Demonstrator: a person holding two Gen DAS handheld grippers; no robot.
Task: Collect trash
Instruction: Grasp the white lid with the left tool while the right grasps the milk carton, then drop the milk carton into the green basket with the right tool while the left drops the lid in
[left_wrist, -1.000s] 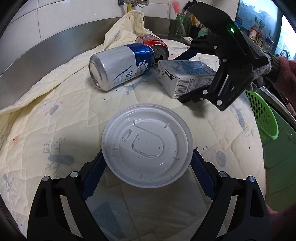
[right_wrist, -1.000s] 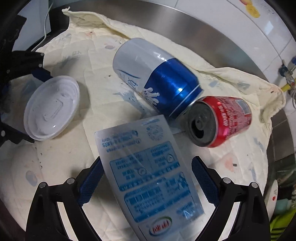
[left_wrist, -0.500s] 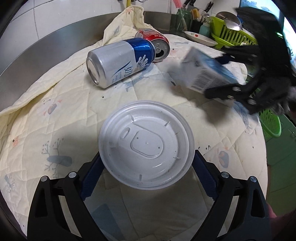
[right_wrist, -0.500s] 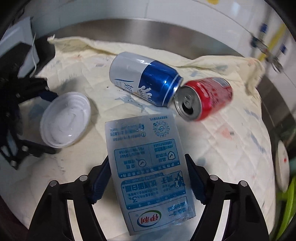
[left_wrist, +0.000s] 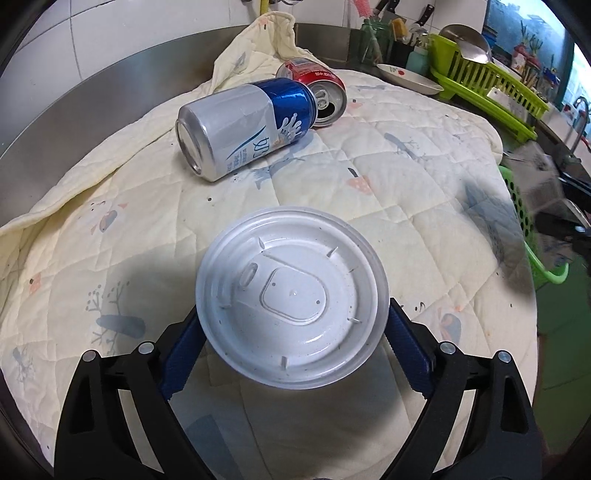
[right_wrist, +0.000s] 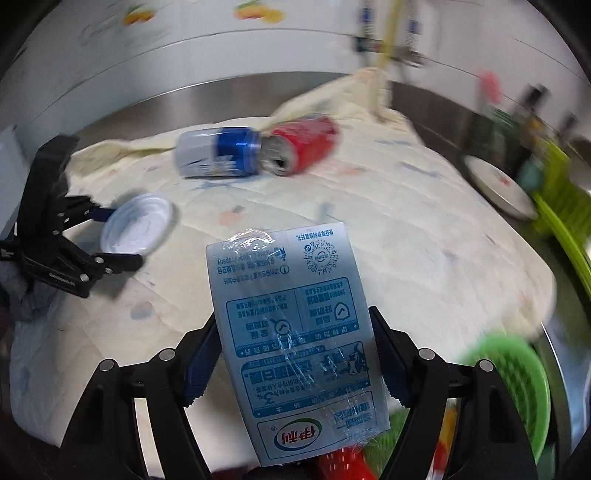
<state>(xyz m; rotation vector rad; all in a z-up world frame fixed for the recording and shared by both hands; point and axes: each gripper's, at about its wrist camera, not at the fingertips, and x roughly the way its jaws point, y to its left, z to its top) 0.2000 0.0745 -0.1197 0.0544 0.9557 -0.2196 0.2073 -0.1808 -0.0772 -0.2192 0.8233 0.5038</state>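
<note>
Carton clamped in right hand-held gripper.

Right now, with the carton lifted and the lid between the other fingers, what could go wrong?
1. The right gripper holds the milk carton only by its lower part, so it may tilt or slip before reaching the green basket.
2. The left gripper grips the thin white lid by its rim; it could flex and pop out.
3. The blue can and red can lie on their sides, touching, and could roll if bumped.
</note>
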